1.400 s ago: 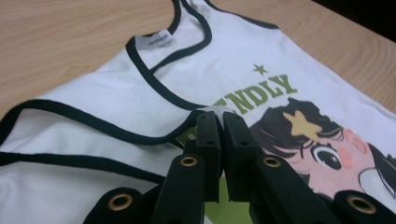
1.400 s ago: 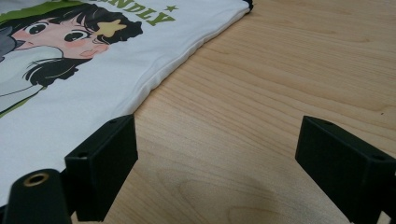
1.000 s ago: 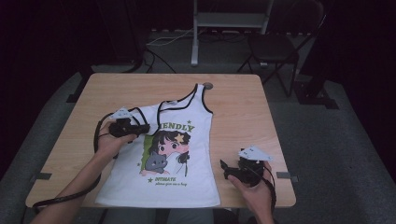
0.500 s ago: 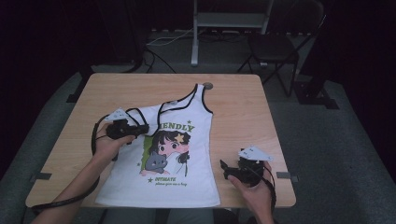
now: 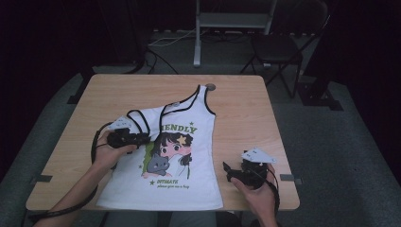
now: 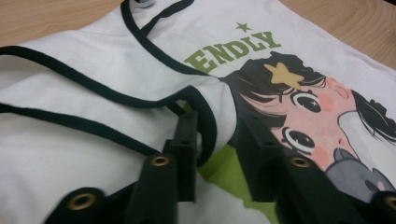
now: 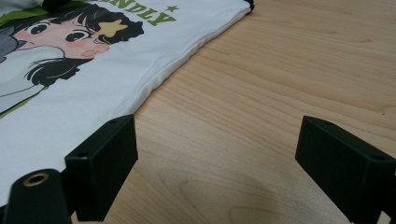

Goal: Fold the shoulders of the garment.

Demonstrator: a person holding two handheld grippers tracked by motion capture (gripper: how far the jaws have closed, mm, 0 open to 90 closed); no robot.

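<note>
Our left gripper [image 6: 212, 144] has just been opening over the folded-in strap of the white sleeveless cartoon-print shirt [image 5: 179, 156], which lies flat toward the wooden table's [image 5: 246, 109] near edge; one fold looks placed. Our right gripper [image 7: 217, 154] hangs open beside the shirt's side edge.

One tank top [image 5: 179, 156], two grippers [image 5: 142, 139]

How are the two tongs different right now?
The left tongs sit over the white shirt, while the right tongs sit over bare table beside it. The left tongs' jaws stand close together and have just been opening, with a folded black-trimmed strap loose between them; the right tongs' jaws stand wide with nothing between. Both are black and hand-held.
</note>
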